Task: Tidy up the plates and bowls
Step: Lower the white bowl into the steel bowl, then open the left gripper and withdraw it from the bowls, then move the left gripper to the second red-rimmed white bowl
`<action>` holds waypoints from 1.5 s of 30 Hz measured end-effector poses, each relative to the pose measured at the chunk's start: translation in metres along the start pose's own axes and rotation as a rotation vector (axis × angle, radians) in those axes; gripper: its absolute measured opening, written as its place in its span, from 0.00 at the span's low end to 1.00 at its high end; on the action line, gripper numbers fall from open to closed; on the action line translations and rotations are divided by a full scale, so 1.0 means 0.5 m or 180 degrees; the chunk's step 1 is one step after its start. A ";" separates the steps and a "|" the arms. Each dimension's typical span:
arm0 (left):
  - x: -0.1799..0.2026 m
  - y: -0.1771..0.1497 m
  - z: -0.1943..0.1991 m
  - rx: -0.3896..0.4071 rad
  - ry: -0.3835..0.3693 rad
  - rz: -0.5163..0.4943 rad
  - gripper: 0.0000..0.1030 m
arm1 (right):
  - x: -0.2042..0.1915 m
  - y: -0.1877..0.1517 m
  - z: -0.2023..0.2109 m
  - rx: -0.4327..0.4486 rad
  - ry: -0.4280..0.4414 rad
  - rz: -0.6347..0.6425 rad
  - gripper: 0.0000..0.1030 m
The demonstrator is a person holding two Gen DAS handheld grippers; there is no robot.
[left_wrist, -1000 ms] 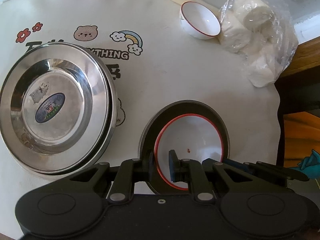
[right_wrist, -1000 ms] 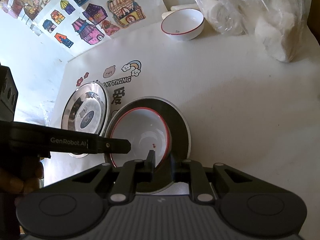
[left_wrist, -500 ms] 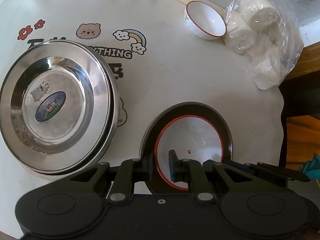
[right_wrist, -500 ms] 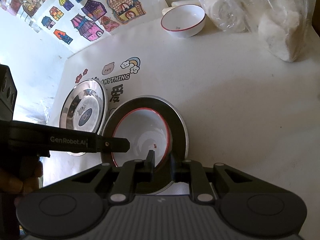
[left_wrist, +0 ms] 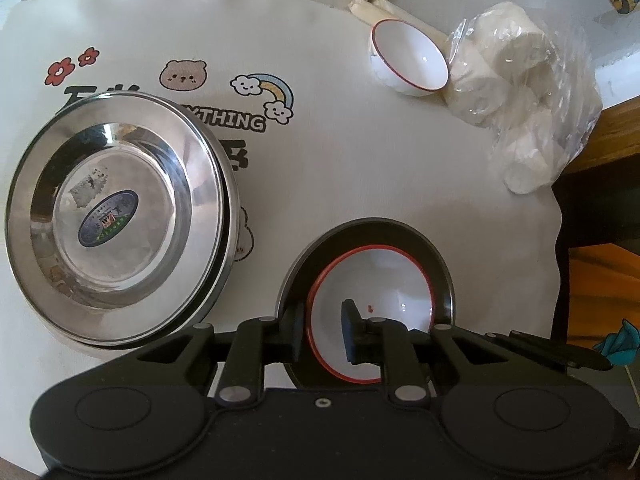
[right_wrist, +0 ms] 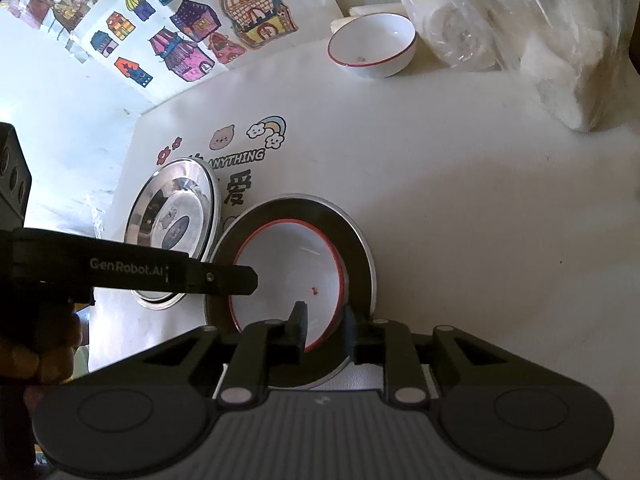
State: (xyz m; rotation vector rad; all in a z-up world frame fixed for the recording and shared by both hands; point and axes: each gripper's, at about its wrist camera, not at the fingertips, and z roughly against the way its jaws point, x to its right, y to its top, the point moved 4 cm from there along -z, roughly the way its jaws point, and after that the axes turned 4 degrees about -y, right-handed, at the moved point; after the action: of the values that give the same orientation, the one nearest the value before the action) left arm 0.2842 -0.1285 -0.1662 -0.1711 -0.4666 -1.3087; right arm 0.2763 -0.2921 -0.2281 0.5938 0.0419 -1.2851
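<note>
A white bowl with a red rim (left_wrist: 376, 300) (right_wrist: 292, 268) sits in a dark plate (left_wrist: 442, 268) (right_wrist: 356, 256). My left gripper (left_wrist: 325, 334) is shut on the near left rim of this bowl. My right gripper (right_wrist: 325, 330) is shut on its near right rim. Both hold bowl and plate above the white cloth. A stack of steel plates (left_wrist: 116, 220) (right_wrist: 174, 220) lies to the left. A second small red-rimmed bowl (left_wrist: 408, 58) (right_wrist: 372, 44) stands at the far side.
A clear bag of white rolls (left_wrist: 520, 92) (right_wrist: 520, 28) lies at the far right by the small bowl. The table edge (left_wrist: 560, 208) drops off on the right. Coloured house drawings (right_wrist: 192, 24) hang on the wall behind.
Both grippers have moved back and up a little with the bowl and plate; the steel plates and the far bowl have shifted down in view. The grips have not changed.
</note>
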 end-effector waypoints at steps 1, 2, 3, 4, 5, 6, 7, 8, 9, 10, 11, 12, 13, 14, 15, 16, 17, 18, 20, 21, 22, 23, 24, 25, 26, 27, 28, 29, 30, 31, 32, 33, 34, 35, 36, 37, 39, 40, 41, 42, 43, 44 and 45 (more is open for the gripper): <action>0.000 -0.001 0.005 0.0015 -0.0002 -0.0001 0.22 | 0.001 0.001 0.003 0.0009 0.0007 0.0004 0.25; 0.001 0.000 0.009 0.0035 -0.0004 0.0001 0.22 | 0.002 0.001 0.007 0.0015 0.0012 0.0006 0.25; 0.002 0.000 0.014 0.0063 -0.0006 0.0002 0.22 | 0.004 0.003 0.010 0.0026 0.0014 0.0008 0.26; 0.003 0.001 0.018 0.0092 -0.0009 0.0008 0.22 | 0.005 0.004 0.014 0.0038 0.0016 0.0012 0.26; 0.004 0.003 0.023 0.0125 -0.0015 0.0016 0.22 | 0.005 0.005 0.017 0.0047 0.0022 0.0018 0.26; 0.004 0.004 0.028 0.0152 -0.0018 0.0023 0.22 | 0.007 0.006 0.022 0.0057 0.0031 0.0022 0.27; 0.005 0.006 0.032 0.0179 -0.0021 0.0027 0.22 | 0.008 0.007 0.025 0.0069 0.0036 0.0025 0.28; 0.006 0.008 0.036 0.0208 -0.0025 0.0030 0.23 | 0.009 0.008 0.028 0.0081 0.0039 0.0029 0.29; 0.008 0.011 0.039 0.0235 -0.0027 0.0033 0.26 | 0.010 0.009 0.031 0.0092 0.0038 0.0030 0.30; 0.010 0.013 0.043 0.0265 -0.0031 0.0033 0.28 | 0.012 0.011 0.034 0.0108 0.0041 0.0030 0.30; 0.013 0.015 0.045 0.0294 -0.0031 0.0034 0.31 | 0.015 0.013 0.037 0.0121 0.0043 0.0028 0.31; 0.014 0.018 0.047 0.0315 -0.0028 0.0033 0.35 | 0.018 0.014 0.040 0.0133 0.0045 0.0022 0.34; 0.015 0.021 0.049 0.0338 -0.0018 0.0027 0.37 | 0.021 0.016 0.042 0.0150 0.0046 0.0014 0.35; 0.016 0.024 0.050 0.0356 -0.0010 0.0026 0.42 | 0.024 0.018 0.044 0.0165 0.0046 0.0004 0.37; 0.016 0.027 0.051 0.0378 -0.0011 0.0026 0.45 | 0.028 0.020 0.045 0.0178 0.0049 -0.0008 0.40; 0.017 0.030 0.052 0.0396 -0.0015 0.0029 0.52 | 0.032 0.022 0.047 0.0190 0.0054 -0.0021 0.42; 0.019 0.033 0.053 0.0416 -0.0022 0.0032 0.58 | 0.035 0.024 0.048 0.0203 0.0056 -0.0036 0.45; 0.020 0.036 0.054 0.0435 -0.0026 0.0033 0.62 | 0.040 0.027 0.050 0.0219 0.0058 -0.0054 0.48; 0.023 0.044 0.053 0.0470 -0.0037 0.0031 0.67 | 0.048 0.032 0.050 0.0244 0.0059 -0.0088 0.51; 0.023 0.047 0.053 0.0483 -0.0039 0.0034 0.70 | 0.053 0.034 0.051 0.0262 0.0062 -0.0119 0.54; 0.025 0.049 0.053 0.0497 -0.0038 0.0035 0.73 | 0.059 0.037 0.052 0.0281 0.0078 -0.0148 0.56; 0.027 0.052 0.051 0.0507 -0.0032 0.0037 0.75 | 0.064 0.038 0.053 0.0301 0.0098 -0.0177 0.58; 0.028 0.054 0.050 0.0516 -0.0024 0.0042 0.76 | 0.070 0.041 0.054 0.0319 0.0112 -0.0206 0.61; 0.029 0.056 0.049 0.0529 -0.0022 0.0050 0.81 | 0.076 0.044 0.055 0.0338 0.0120 -0.0233 0.63; 0.030 0.058 0.048 0.0537 -0.0025 0.0057 0.87 | 0.081 0.045 0.056 0.0354 0.0126 -0.0256 0.67; 0.031 0.059 0.047 0.0548 -0.0030 0.0064 0.89 | 0.086 0.048 0.058 0.0378 0.0144 -0.0293 0.72; 0.032 0.061 0.045 0.0554 -0.0030 0.0070 0.95 | 0.090 0.049 0.059 0.0397 0.0162 -0.0322 0.74; 0.033 0.063 0.043 0.0557 -0.0029 0.0075 0.99 | 0.094 0.052 0.060 0.0420 0.0180 -0.0357 0.79; 0.034 0.064 0.042 0.0561 -0.0034 0.0077 0.99 | 0.100 0.054 0.061 0.0447 0.0191 -0.0397 0.85; 0.036 0.067 0.039 0.0562 -0.0039 0.0082 0.99 | 0.104 0.056 0.062 0.0469 0.0199 -0.0427 0.88; 0.037 0.068 0.038 0.0561 -0.0038 0.0088 0.99 | 0.108 0.058 0.063 0.0482 0.0207 -0.0454 0.91; 0.037 0.070 0.035 0.0558 -0.0030 0.0097 0.99 | 0.113 0.059 0.062 0.0484 0.0223 -0.0475 0.92; 0.038 0.073 0.033 0.0551 -0.0015 0.0102 0.99 | 0.117 0.061 0.062 0.0486 0.0231 -0.0493 0.92; 0.038 0.075 0.031 0.0550 -0.0006 0.0102 0.99 | 0.120 0.061 0.061 0.0493 0.0231 -0.0508 0.94; 0.039 0.078 0.029 0.0553 0.0001 0.0099 0.99 | 0.124 0.063 0.060 0.0501 0.0233 -0.0524 0.97; 0.039 0.081 0.027 0.0561 0.0012 0.0099 0.99 | 0.127 0.065 0.060 0.0508 0.0237 -0.0538 0.97; 0.038 0.087 0.026 0.0587 0.0026 0.0112 0.99 | 0.136 0.067 0.060 0.0527 0.0258 -0.0587 1.00; 0.038 0.091 0.025 0.0604 0.0035 0.0120 0.99 | 0.140 0.069 0.059 0.0534 0.0266 -0.0615 1.00; 0.037 0.094 0.025 0.0619 0.0048 0.0121 0.99 | 0.145 0.071 0.058 0.0539 0.0271 -0.0647 1.00; 0.037 0.098 0.024 0.0632 0.0067 0.0121 0.99 | 0.149 0.073 0.057 0.0544 0.0274 -0.0667 1.00; 0.036 0.103 0.022 0.0644 0.0089 0.0117 0.99 | 0.154 0.075 0.056 0.0559 0.0280 -0.0690 1.00; 0.035 0.108 0.021 0.0657 0.0106 0.0115 0.99 | 0.158 0.078 0.055 0.0576 0.0289 -0.0708 1.00; 0.033 0.113 0.019 0.0668 0.0121 0.0111 0.99 | 0.163 0.081 0.053 0.0587 0.0301 -0.0728 1.00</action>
State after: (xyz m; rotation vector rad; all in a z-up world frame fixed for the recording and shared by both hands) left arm 0.3389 -0.1249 -0.1429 0.0206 -0.5626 -1.2183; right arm 0.3303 -0.3696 -0.2184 0.8263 0.0716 -1.4919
